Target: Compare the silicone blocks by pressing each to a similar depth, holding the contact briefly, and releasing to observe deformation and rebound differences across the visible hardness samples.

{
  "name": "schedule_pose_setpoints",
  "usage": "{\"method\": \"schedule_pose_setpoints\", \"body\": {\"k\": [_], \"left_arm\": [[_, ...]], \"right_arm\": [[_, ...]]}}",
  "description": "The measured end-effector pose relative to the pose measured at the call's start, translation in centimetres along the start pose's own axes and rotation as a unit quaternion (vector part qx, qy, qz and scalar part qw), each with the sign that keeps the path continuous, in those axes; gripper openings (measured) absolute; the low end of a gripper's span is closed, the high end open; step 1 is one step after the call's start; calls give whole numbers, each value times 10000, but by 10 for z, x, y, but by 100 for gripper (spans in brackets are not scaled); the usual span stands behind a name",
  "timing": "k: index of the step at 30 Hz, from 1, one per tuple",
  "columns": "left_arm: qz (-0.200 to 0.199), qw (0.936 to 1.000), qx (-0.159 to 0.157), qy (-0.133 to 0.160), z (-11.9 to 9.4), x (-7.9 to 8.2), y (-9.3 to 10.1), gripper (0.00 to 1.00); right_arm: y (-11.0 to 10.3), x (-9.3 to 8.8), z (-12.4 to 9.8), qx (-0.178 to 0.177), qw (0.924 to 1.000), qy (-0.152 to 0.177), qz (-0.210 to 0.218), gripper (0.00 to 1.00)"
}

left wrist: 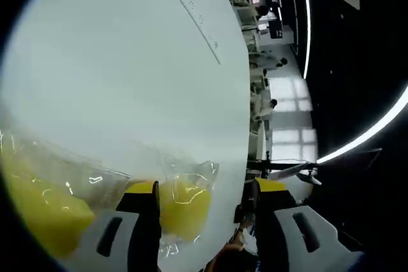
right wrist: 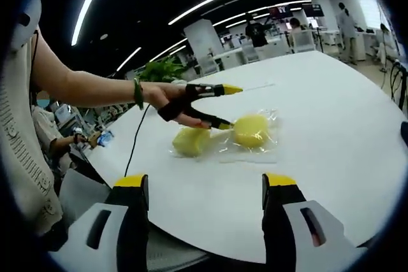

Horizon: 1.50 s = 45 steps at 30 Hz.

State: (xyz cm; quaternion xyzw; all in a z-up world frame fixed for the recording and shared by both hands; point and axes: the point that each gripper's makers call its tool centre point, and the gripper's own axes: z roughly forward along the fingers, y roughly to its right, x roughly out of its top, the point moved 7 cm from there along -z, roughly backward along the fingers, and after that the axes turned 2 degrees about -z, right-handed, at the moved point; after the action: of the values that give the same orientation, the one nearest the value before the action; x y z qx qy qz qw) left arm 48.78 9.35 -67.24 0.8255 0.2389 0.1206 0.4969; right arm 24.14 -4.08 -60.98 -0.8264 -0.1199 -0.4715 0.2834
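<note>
Two yellow silicone blocks lie side by side in clear plastic wrap (right wrist: 255, 152) on the white table (right wrist: 331, 113): a left block (right wrist: 191, 140) and a right block (right wrist: 250, 130). A person's hand (right wrist: 167, 99) holds my left gripper (right wrist: 231, 106) over them, open; its lower jaw tip touches the wrap between the blocks and the upper jaw sits well above. In the left gripper view, one wrapped block (left wrist: 185, 208) sits between my left gripper's (left wrist: 203, 189) spread jaws, with the other block (left wrist: 44, 211) off to the left. My right gripper (right wrist: 205, 183) hangs open near the table's front edge, holding nothing.
A black cable (right wrist: 134, 148) runs across the table from the hand toward the left edge. A green plant (right wrist: 162, 68) and rows of desks with people stand behind. A seated person (right wrist: 64, 135) is at the left. The table's right part (right wrist: 357, 157) is bare.
</note>
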Motion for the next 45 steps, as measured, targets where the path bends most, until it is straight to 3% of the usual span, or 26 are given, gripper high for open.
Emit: {"method": "schedule_pose_setpoints", "body": {"k": [13,17,19,22,28,31,33,37,39,41,43,45], "left_arm": [[541,9964,622,-192,9,0,-15,8],[595,9962,612,-164,9,2,-15,4],[1121,9922,543,-86,11,3,-13,1],[1378,9889,554,3,11,2,-10,0],[1462,9885,387,1,9,-2,-3,0],[1598,9871,111,-5,6,-6,8,0],[1988,9800,-108,-29,2,-11,19,0],[1939,9800,-417,-144,-6,-20,31,0],[2155,9749,-523,-212,-10,-26,37,0],[1743,9829,-502,-325,-16,-31,40,0],[1900,9801,-517,-248,-20,-33,39,0],[2260,9725,-488,-292,-24,-36,40,0]], "right_arm": [[4,-2,-3,-51,10000,-2,86,65],[4,-4,-3,-46,9999,-36,87,64],[4,-4,-3,-34,10000,-6,82,64],[6,-4,-4,-69,9999,-12,72,64],[7,-1,-8,-83,10000,3,26,64],[8,0,-10,-99,9999,24,6,64],[7,1,-10,-87,10000,38,-1,64],[4,2,-11,-56,10000,56,-45,64],[3,3,-11,-50,9999,63,-77,64],[2,5,-13,-44,9999,88,-111,64],[1,5,-15,-60,9999,85,-127,64],[0,6,-17,-62,9998,112,-156,64]]}}
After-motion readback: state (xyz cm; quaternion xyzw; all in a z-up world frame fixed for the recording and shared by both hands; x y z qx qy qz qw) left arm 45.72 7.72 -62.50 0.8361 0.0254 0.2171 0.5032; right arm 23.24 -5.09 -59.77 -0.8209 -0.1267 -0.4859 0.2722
